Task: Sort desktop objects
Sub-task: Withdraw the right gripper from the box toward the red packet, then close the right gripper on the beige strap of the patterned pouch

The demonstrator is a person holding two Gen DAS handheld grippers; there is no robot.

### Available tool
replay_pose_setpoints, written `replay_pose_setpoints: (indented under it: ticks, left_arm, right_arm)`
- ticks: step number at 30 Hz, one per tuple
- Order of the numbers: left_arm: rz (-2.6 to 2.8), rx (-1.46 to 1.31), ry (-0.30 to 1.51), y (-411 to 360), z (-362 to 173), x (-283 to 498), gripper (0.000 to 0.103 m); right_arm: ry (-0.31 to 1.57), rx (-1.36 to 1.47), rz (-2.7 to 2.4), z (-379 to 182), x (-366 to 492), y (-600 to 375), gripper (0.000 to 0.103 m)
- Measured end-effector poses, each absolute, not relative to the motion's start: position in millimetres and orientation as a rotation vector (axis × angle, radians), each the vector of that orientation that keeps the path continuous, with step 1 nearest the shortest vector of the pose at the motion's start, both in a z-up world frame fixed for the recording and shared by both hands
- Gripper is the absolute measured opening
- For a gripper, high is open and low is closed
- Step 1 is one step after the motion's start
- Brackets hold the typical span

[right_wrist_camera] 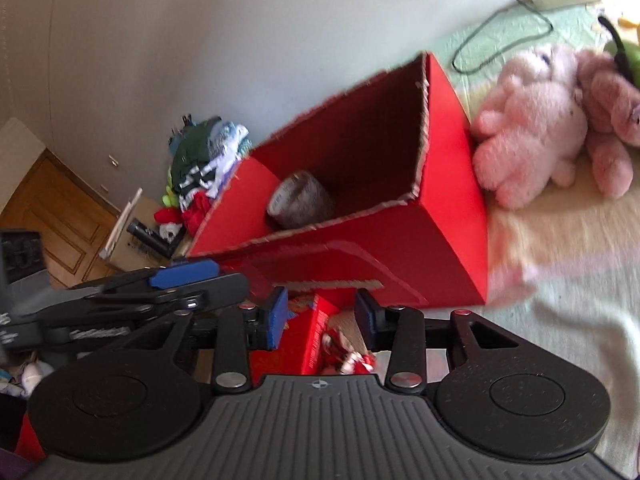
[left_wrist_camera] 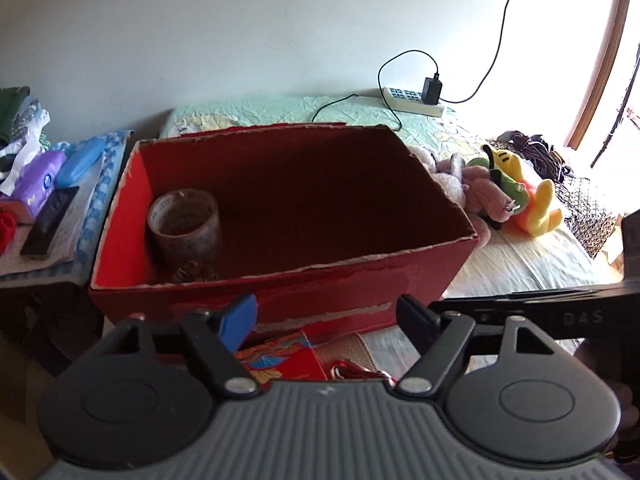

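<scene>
An open red cardboard box stands on the bed and fills the middle of the left wrist view. Inside it, at the left end, are a roll of clear tape and a pine cone. My left gripper is open in front of the box's near wall, above a small red patterned packet. In the right wrist view the box looks tilted, with the tape roll inside. My right gripper is open over the red packet, without touching it. The left gripper's arm crosses at the left.
Pink plush toys and a yellow plush lie right of the box. A power strip with cables sits behind it. A side table at the left holds a purple tissue pack, a blue case and a black remote.
</scene>
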State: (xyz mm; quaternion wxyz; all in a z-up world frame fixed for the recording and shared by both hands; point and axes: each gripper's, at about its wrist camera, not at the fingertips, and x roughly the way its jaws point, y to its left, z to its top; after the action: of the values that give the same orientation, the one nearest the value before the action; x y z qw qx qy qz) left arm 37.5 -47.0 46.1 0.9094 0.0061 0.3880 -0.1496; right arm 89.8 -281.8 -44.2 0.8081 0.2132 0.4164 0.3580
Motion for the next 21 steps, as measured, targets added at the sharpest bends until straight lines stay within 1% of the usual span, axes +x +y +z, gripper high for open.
replay_pose_setpoints:
  ticks: [6,9,14,19,20,21]
  left_arm:
    - [-0.296,-0.031,0.865,-64.8,32.7,27.4,0.079]
    - [-0.3,-0.043,0.894,-77.1,20.5,23.8,0.079]
    - [-0.279,-0.05,0.958,-96.0,-0.2,21.0,0.079]
    - [-0.237,-0.077,1.001,-99.2,-14.1,23.0,0.079]
    - [-0.232,-0.08,1.008,-99.3,-14.9,21.2,0.079]
    - [-0.228,-0.082,1.014,-99.3,-16.9,22.1,0.079]
  right_arm:
    - [0.995,0.471,0.826,-67.8,108.4,-285.1,0.039]
    - [1.042,0.449,0.859,-77.4,114.3,-279.8,0.033]
    - [1.076,0.435,0.922,-85.5,118.7,-270.7,0.029]
    - [1.081,0.429,0.95,-94.9,122.9,-259.5,0.025]
    - [1.088,0.43,0.951,-97.3,123.8,-258.1,0.023]
    - [1.095,0.43,0.957,-99.8,123.8,-255.7,0.02]
